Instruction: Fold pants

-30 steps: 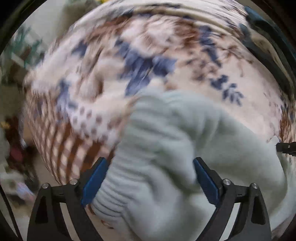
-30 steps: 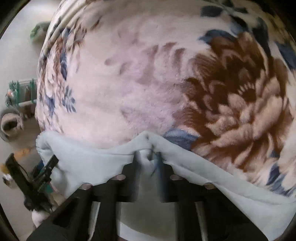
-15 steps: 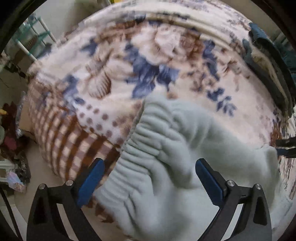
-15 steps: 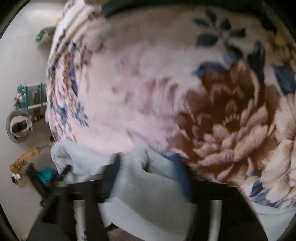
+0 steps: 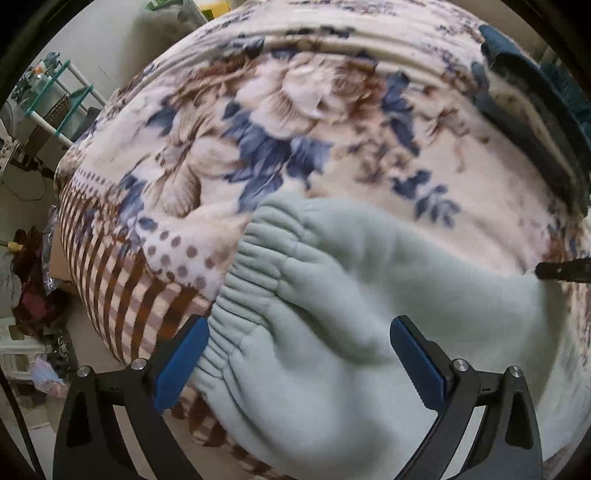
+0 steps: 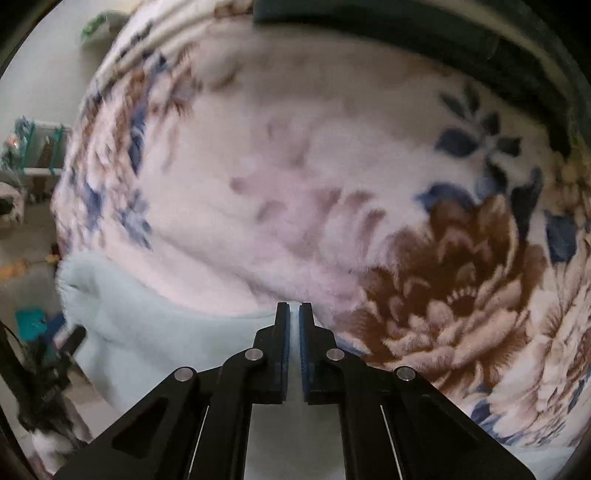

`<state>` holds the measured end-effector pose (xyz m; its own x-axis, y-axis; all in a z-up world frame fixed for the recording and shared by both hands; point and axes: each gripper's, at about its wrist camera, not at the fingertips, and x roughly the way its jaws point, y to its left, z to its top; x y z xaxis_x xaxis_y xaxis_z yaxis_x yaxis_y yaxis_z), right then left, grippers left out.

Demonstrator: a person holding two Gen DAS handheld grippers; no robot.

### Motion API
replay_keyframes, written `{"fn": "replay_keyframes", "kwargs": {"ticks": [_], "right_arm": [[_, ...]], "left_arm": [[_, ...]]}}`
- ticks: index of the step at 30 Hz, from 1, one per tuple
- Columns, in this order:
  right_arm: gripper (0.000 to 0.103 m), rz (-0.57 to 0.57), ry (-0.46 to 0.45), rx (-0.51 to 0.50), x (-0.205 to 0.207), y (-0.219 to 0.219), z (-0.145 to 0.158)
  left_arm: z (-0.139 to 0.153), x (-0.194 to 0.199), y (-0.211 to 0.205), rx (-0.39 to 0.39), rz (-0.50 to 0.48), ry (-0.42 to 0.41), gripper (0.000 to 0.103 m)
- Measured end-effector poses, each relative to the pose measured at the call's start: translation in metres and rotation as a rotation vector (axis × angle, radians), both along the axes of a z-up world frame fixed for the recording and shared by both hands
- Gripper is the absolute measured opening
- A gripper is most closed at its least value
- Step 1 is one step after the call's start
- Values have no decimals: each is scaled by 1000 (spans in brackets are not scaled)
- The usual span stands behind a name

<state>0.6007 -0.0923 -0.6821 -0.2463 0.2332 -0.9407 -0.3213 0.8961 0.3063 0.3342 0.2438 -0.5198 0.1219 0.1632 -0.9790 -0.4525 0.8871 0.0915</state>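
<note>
While the left hand-held gripper (image 5: 297, 354) points steeply down with its blue pads (image 5: 181, 360) spread wide, the pale green pants (image 5: 332, 314) lie bunched below it on a floral blanket (image 5: 295, 122). Neither pad presses the cloth. The ribbed elastic waistband (image 5: 251, 291) sits toward the left pad, near the blanket's striped and dotted border, where the blanket drops off toward the floor (image 5: 37, 424). From there the fabric runs right across the blanket to a black tip (image 5: 565, 269) at the frame's right edge.

In the right wrist view, the right hand-held gripper (image 6: 294, 325) has just snapped closed after briefly opening; its pads stand almost together with only a thin sliver between them. Whether any cloth is pinched there cannot be told, though the pants (image 6: 159, 332) lie right under and to the left of the fingers. A large brown flower (image 6: 450, 295) in the blanket pattern spreads just right of the fingertips.

A dark teal folded cloth (image 6: 406, 33) lies along the blanket's far edge. Beyond the blanket's left side stands a rack (image 5: 62, 107) with teal shelves.
</note>
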Motion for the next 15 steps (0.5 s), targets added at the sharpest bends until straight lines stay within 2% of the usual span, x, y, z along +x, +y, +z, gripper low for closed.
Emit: {"fn": "replay_keyframes", "kwargs": {"ticks": [2,4,6,7,9,11,12,14,15], "right_arm": [[9,-59,44,48,3,-5,-7],[19,-140,121,100,10,-7,-14],[53,-220,154,164,16,-31,-6],[59,-234,137,167,17,-39,-1],[59,-209,109,129,14,-50,2],[59,-182,143,155,4,-50,-4],[59,-151,128,131,-2,-51,-8],[59,-78,11,-47,-13,-48,-19],[59,-104,-5,-73,-15,-51,-23]], "left_arm": [[-6,-3,6,9,4,21,101],[-9,-9,16,-26,33,33,101],[-9,-14,19,-53,55,36,101],[-4,-16,18,-56,66,28,101],[5,-17,13,-49,65,16,101],[18,-16,1,-26,50,-8,101],[23,-14,-5,-13,41,-18,101],[34,-9,-22,15,4,-38,101],[38,-6,-28,27,-10,-44,101]]}}
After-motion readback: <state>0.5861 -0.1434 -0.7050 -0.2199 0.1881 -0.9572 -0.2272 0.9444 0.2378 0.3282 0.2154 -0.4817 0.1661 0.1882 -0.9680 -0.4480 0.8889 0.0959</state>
